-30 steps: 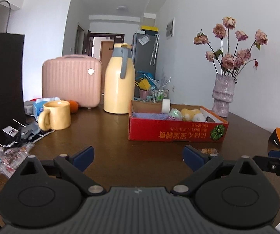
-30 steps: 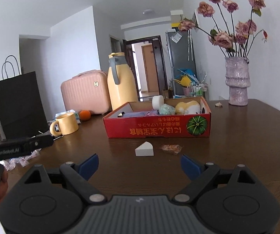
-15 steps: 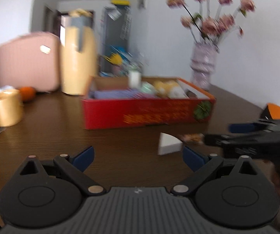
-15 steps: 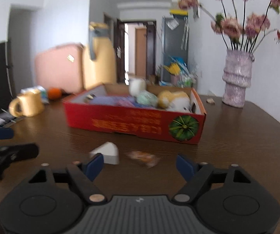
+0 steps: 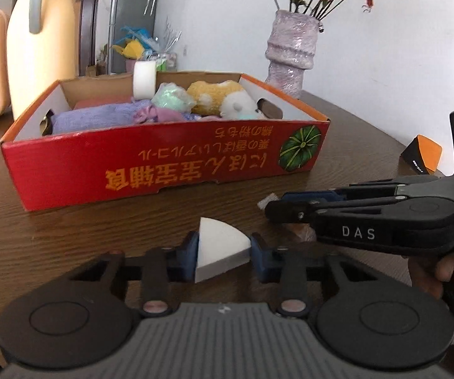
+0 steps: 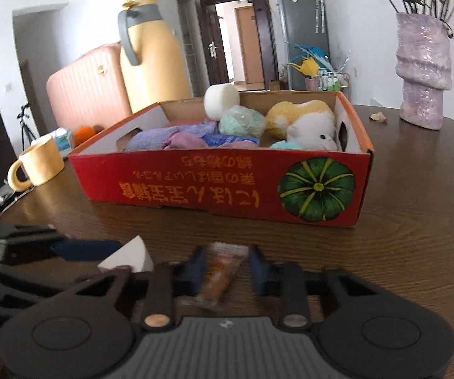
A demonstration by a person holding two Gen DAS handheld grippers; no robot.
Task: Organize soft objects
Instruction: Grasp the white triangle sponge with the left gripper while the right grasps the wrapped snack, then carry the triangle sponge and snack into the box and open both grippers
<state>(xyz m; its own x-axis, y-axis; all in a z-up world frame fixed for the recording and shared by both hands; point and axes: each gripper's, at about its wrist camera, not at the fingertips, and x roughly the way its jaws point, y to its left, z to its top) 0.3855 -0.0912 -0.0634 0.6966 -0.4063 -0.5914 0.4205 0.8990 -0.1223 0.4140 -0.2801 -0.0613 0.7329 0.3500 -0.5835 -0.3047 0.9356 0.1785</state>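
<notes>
Both wrist cameras are sitting low over the wooden table [image 5: 69, 240], each looking forward along its own fingers at close range toward the red cardboard box [image 5: 163, 170] and the room behind. The left view is facing the box from its left front, catching the right gripper [image 5: 269, 211] entering from the right edge. The right view is facing the same box [image 6: 220, 183] from its right front, with the left gripper [image 6: 100, 249] showing at lower left. Both are sharing the white wedge sponge [image 5: 219, 249] [image 6: 129, 257], vase [image 5: 291, 50] [image 6: 422, 72] and yellow jug [image 5: 40, 41] [image 6: 154, 60].
</notes>
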